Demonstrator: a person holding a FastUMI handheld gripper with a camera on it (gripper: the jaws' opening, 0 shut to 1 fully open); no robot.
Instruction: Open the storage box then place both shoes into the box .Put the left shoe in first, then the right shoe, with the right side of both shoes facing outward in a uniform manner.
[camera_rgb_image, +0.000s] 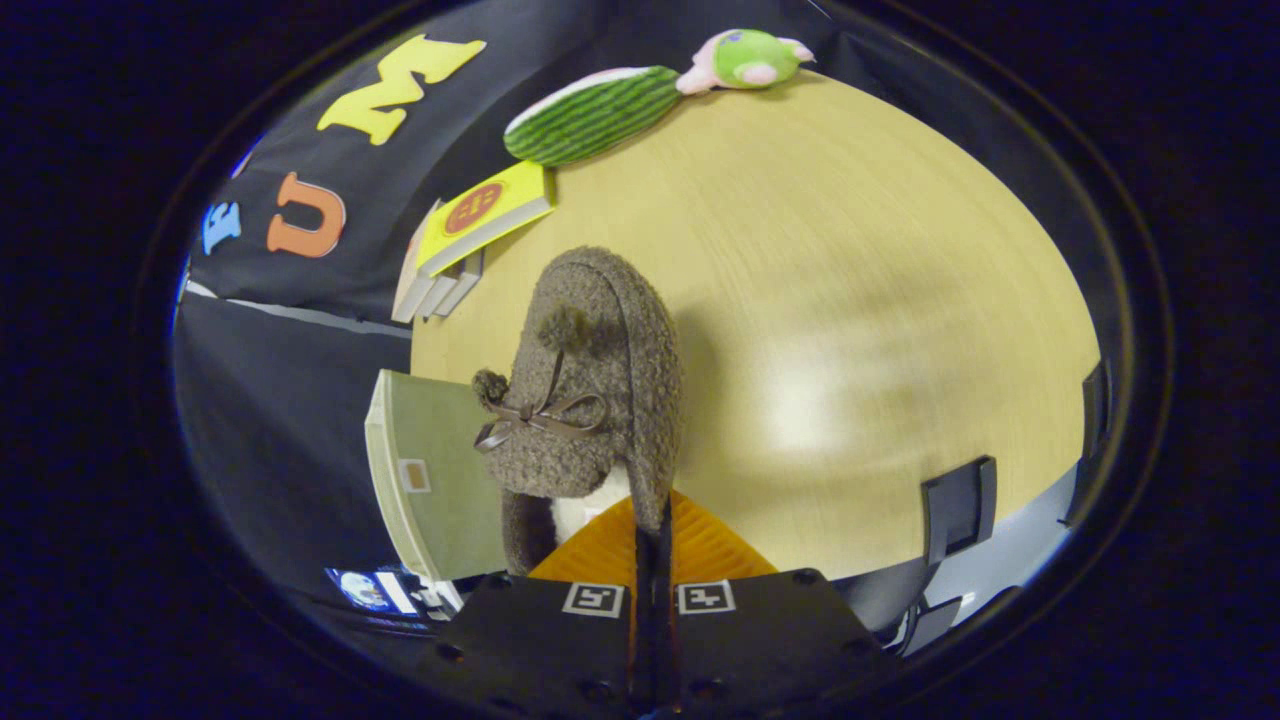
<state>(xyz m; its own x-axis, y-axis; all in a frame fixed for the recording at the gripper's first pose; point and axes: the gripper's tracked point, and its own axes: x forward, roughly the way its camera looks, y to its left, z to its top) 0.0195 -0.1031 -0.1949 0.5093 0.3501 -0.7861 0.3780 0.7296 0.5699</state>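
A brown fuzzy slipper with a bow and pompoms hangs from my gripper, lifted above the wooden table. Both fingers press together on the slipper's side wall near its heel, so the gripper is shut on it. The toe points away from me, and the white lining shows at the opening just ahead of the fingers. The pale green storage box sits to the left of the slipper, partly hidden behind it; I cannot tell whether its lid is open.
A stack of books with a yellow cover lies beyond the slipper at the table's far left. A green striped plush and a green-pink plush toy lie at the far edge. Black clamps grip the table's right edge.
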